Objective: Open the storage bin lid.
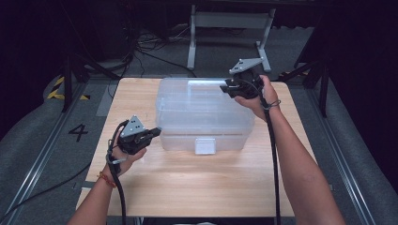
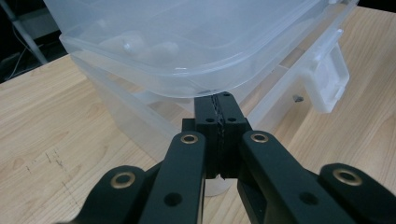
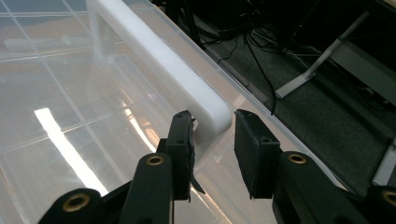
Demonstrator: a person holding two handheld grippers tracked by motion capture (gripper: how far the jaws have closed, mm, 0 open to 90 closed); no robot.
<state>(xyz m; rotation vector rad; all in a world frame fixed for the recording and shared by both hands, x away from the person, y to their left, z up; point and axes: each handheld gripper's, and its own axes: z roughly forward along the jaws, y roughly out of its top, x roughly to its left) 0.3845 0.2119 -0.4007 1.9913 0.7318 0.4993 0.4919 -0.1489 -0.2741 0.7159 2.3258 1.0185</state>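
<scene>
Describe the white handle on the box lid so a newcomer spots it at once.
On the wooden table stands a clear plastic storage box. Along the far edge of its lid lies the white handle, a solid opaque bar among see-through plastic, one end between the right tool's jaws.

A light wooden desk (image 1: 197, 187) stands on grey carpeted floor (image 1: 42, 140). Beyond its far edge, a white metal frame (image 1: 230, 21) rises amid tangled black cables (image 1: 150, 44). A painted number four (image 1: 78, 132) marks the floor at left, near yellow-black hazard tape (image 1: 58, 89).
</scene>
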